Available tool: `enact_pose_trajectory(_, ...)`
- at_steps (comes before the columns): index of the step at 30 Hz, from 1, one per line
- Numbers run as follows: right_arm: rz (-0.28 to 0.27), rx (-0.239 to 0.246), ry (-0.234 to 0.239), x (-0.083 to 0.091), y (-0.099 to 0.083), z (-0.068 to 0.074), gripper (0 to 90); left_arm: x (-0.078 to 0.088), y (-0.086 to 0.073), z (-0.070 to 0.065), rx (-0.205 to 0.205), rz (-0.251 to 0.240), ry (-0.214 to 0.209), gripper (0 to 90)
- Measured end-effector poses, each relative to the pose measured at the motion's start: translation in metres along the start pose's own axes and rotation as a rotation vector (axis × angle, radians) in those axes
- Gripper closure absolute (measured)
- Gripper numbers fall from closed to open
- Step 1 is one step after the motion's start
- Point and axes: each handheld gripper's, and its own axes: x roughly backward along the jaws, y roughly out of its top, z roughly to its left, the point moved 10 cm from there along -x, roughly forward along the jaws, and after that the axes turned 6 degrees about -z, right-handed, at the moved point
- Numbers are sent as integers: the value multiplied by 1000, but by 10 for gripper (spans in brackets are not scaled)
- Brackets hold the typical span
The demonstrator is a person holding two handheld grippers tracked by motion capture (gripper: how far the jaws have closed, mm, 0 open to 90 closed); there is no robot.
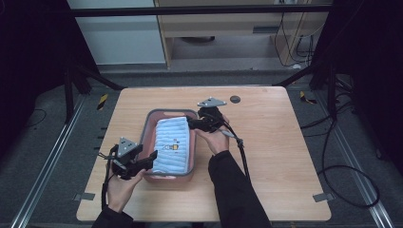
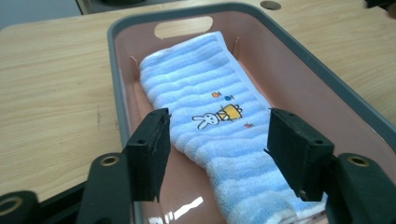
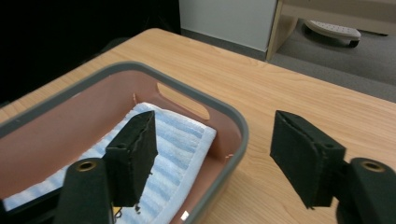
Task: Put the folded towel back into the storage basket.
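Towel (image 2: 219, 121), blue-striped with a rabbit print, lies folded inside the pink basin (image 1: 151, 124). Left gripper (image 1: 150, 159) hovers at the basin's near corner, jaws apart; right gripper (image 1: 192, 124) straddles its far rim, jaws apart, holding nothing.

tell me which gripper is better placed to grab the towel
Left. The left gripper is open with the folded blue striped towel between its jaws; the right gripper straddles the pink tub's grey rim.

Terry-cloth towel (image 2: 219, 121), glossy plastic tub (image 2: 299, 70)
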Motion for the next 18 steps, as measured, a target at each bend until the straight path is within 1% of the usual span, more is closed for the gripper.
enact_pose_trajectory(3, -13, -7, -5, 15, 1, -7, 249, 1, 2, 2, 2, -10, -4, 326)
enact_pose_trajectory(4, -21, -2, -12, 26, -1, -13, 222, 2, 3, 4, 1, -13, -4, 305)
enact_pose_trajectory(5, -21, -2, -12, 26, -1, -13, 222, 3, 3, 4, 2, -15, -7, 305)
enact_pose_trajectory(6, -24, -4, -16, 30, -2, -15, 217, 4, 4, 6, -3, -20, -3, 298)
enact_pose_trajectory(8, -33, -16, -21, 42, -5, -23, 210, 5, 5, 9, -2, -25, -3, 287)
enact_pose_trajectory(9, -37, -25, -22, 47, -7, -26, 206, 6, 4, 11, -7, -23, 2, 282)
enact_pose_trajectory(12, -48, -40, -31, 63, -13, -36, 194, 7, 2, 18, -4, -17, 10, 272)
enact_pose_trajectory(15, -57, -60, -38, 79, -22, -47, 191, 9, -2, 28, -2, -10, 31, 266)
enact_pose_trajectory(18, -56, -61, -58, 95, -32, -59, 191, 11, -5, 36, 6, -7, 49, 262)
